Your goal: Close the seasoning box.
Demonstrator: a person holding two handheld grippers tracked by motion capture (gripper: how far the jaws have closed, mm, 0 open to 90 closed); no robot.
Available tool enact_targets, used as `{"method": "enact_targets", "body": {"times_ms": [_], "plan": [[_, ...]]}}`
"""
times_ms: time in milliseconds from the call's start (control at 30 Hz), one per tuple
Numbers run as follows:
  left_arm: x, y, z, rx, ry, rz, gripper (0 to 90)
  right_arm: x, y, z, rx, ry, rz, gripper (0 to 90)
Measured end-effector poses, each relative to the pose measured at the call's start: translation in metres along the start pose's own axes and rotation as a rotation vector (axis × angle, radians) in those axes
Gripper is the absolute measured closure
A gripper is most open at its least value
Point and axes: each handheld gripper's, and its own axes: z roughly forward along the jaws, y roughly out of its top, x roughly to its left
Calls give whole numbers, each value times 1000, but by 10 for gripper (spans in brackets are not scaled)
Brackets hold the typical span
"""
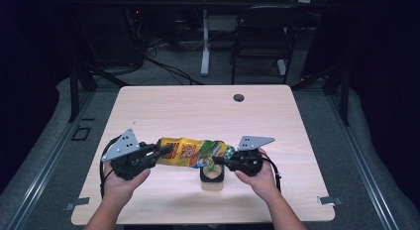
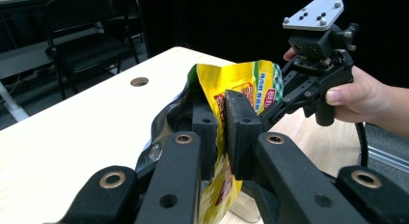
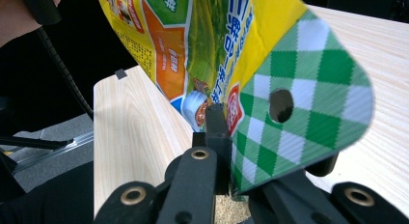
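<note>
snack bag (image 1: 190, 152) btwn both grippers

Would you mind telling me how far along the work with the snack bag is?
Done: the yellow snack bag is lifted and stretched between both tools. In hand: the left tool pinches the bag's torn dark end, and the right tool is shut on the green-checked end. Left: a small container sits on the table under the bag; probably the contents go there, and none can be seen pouring yet.
</note>
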Motion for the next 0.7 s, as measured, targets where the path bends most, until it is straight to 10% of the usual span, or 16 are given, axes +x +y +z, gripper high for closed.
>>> {"method": "enact_targets", "body": {"times_ms": [700], "plan": [[2,-1,-3,-8,-32,-4,857,-4,-2,-5,32,49,-5,900]]}}
